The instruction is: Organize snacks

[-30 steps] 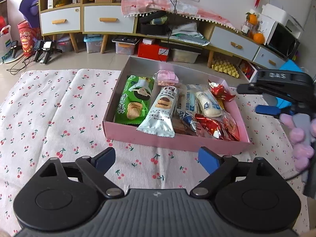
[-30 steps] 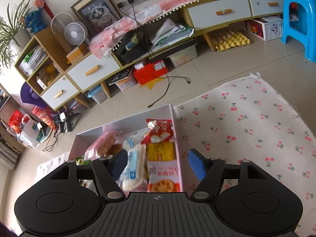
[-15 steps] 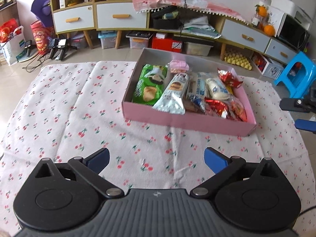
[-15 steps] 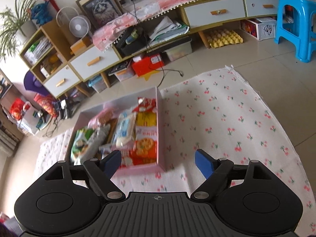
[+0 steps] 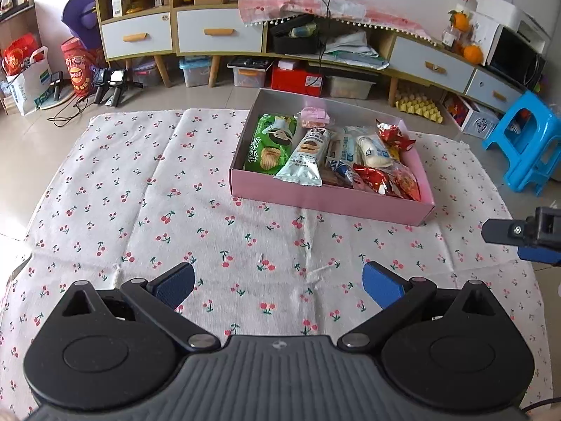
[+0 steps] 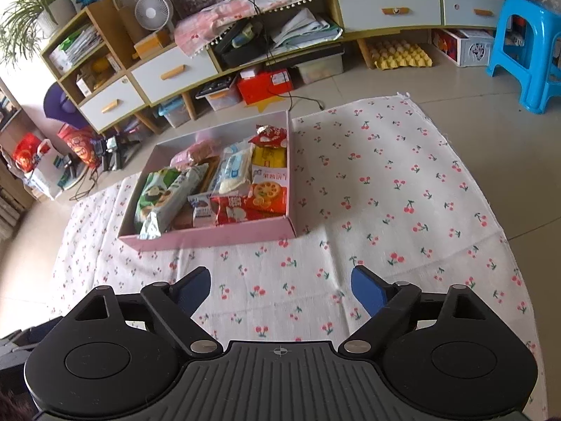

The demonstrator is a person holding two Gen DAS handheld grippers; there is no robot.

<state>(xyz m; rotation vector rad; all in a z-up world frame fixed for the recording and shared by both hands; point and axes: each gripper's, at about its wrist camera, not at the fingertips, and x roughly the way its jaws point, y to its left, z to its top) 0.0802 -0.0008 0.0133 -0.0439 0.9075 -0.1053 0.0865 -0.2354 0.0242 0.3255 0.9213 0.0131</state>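
Note:
A shallow pink box filled with several snack packets rests on a cherry-print cloth. Inside lie a green chip bag, a pale biscuit pack and red wrappers. My left gripper hovers over the cloth in front of the box, open with nothing between its fingers. My right gripper hangs back from the box's near wall; its jaws are opening and hold nothing. Its tip shows at the right edge of the left wrist view.
A long low cabinet with drawers, bins and a red box runs along the wall behind. A blue plastic stool stands right of the cloth. Bags and handheld devices sit on the floor at far left.
Both grippers have pulled back from the box, which now looks smaller and farther. Both sets of jaws spread wider. The right gripper slid toward the left view's right edge.

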